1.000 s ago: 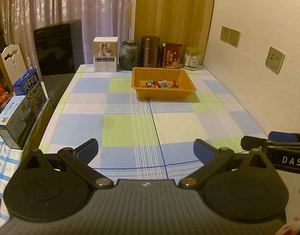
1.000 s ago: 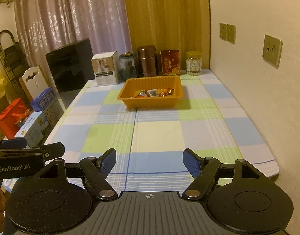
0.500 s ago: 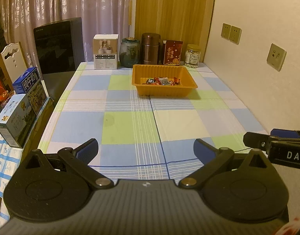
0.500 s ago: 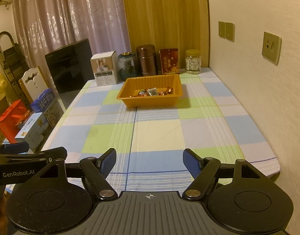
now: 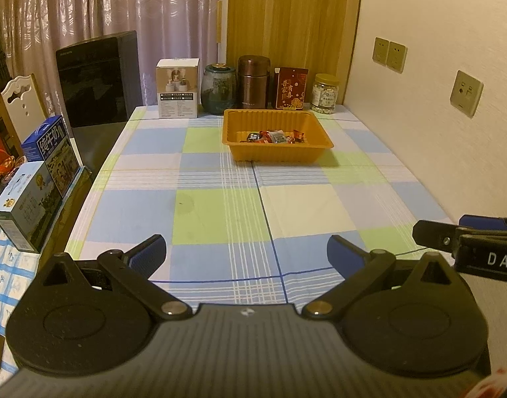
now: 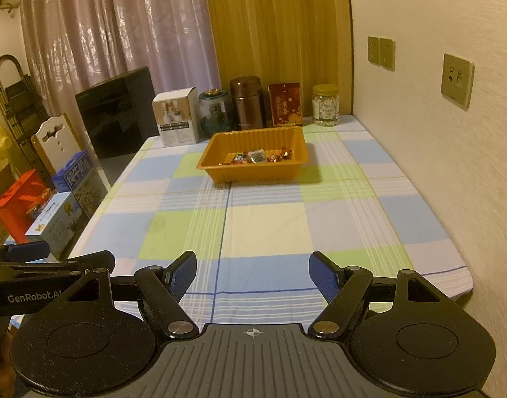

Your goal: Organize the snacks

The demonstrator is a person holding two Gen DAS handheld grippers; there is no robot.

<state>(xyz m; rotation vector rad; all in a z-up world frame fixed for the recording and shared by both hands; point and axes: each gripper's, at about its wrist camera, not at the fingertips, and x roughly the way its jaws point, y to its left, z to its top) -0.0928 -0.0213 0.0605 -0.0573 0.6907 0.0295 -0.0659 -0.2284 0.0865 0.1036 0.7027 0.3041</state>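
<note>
Both grippers parked wide open at the near edge, all the snacks sitting in the tray way across the table

Biggest worry is the checked tablecloth (image 5: 220,205): it's soft woven cloth draped over the edge, so a gripper dragging low on the long reach could bunch it and shove things around. Next, the orange plastic tray (image 5: 319,126) looks thin, ribbed and light, likely to skid if nudged by a fingertip. The wrapped snacks (image 5: 275,136) heaped inside are small, crinkly and glossy, probably slippery to pinch and easy to grab two at once. The left gripper (image 5: 246,255) and right gripper (image 6: 253,277) both have their blue textured pads spread apart, holding nothing, well short of the tray.
</note>
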